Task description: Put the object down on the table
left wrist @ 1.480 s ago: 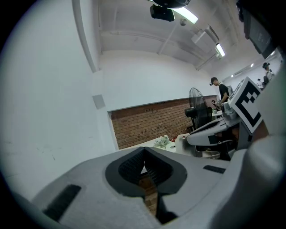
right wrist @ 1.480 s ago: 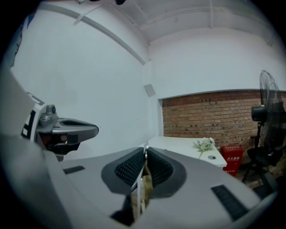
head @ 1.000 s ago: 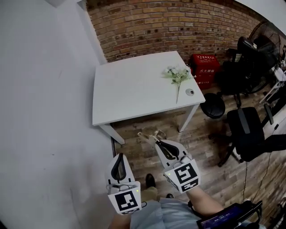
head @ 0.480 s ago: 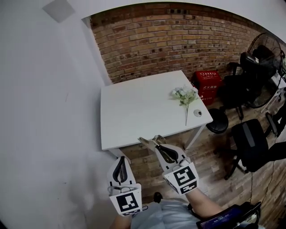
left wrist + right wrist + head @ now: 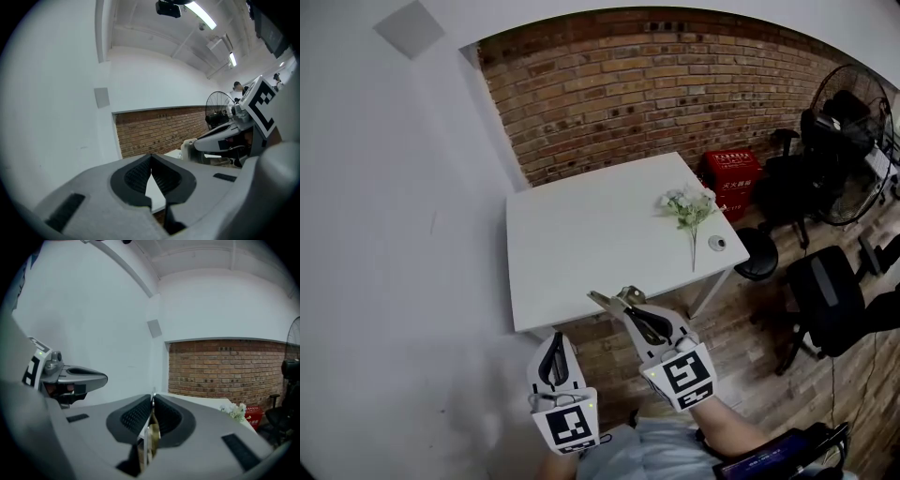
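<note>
Right gripper [image 5: 152,401] clamped on a thin metal object [image 5: 614,299], left gripper [image 5: 151,161] closed on nothing.
The right gripper's pads pinch the flat metal piece edge-on, and its pale tip and loop stick out past the jaws, in the air at the near edge of the white table [image 5: 572,234]. The left gripper hangs beside it, jaw tips together. On the table's far right corner lies a sprig of white flowers [image 5: 689,208]; a brick wall [image 5: 656,84] stands behind and a red crate [image 5: 731,171] sits on the floor by it.
</note>
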Available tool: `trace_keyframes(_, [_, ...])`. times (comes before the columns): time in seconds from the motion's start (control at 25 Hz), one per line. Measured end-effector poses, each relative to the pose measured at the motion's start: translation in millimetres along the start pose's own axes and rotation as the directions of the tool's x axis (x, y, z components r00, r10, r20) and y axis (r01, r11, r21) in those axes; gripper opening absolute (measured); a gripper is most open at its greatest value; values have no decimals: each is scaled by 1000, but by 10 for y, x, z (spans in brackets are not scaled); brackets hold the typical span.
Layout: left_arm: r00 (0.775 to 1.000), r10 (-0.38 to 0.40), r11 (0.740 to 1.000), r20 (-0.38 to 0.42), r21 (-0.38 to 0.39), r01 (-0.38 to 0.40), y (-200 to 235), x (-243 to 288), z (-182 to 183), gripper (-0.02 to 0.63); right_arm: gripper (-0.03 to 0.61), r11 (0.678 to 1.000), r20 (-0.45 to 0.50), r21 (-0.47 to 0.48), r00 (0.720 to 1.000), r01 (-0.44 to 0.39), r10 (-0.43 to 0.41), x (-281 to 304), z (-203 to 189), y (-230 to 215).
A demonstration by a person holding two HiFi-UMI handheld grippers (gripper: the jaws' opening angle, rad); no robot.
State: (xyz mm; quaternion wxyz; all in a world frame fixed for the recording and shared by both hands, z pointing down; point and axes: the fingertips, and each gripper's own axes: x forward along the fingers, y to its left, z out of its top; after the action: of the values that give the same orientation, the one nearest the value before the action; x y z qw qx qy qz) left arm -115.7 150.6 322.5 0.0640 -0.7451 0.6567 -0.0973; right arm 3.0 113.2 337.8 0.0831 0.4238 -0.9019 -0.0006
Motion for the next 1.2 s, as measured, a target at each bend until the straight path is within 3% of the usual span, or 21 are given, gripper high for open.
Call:
trace_keyframes(0.44, [999, -19, 1000, -28, 23, 19, 83, 449, -219, 9, 34, 1000, -18, 25, 1000, -16, 16, 406, -19, -157])
trace_keyframes(0.56, [999, -20, 1000, -47, -9, 19, 129, 682, -286, 9, 34, 999, -15, 39, 1000, -22, 22, 609, -23, -277])
trace_keyframes(0.8, [994, -7, 1000, -105, -31, 4, 202, 1257, -421, 9, 34, 998, -24, 52, 999, -46, 47, 1112, -81, -634])
trace_keyframes(1.2, [990, 45, 999, -133, 4, -45, 410, 2381, -211, 9, 34, 993, -28, 81, 996, -86, 89, 2096, -5, -1421])
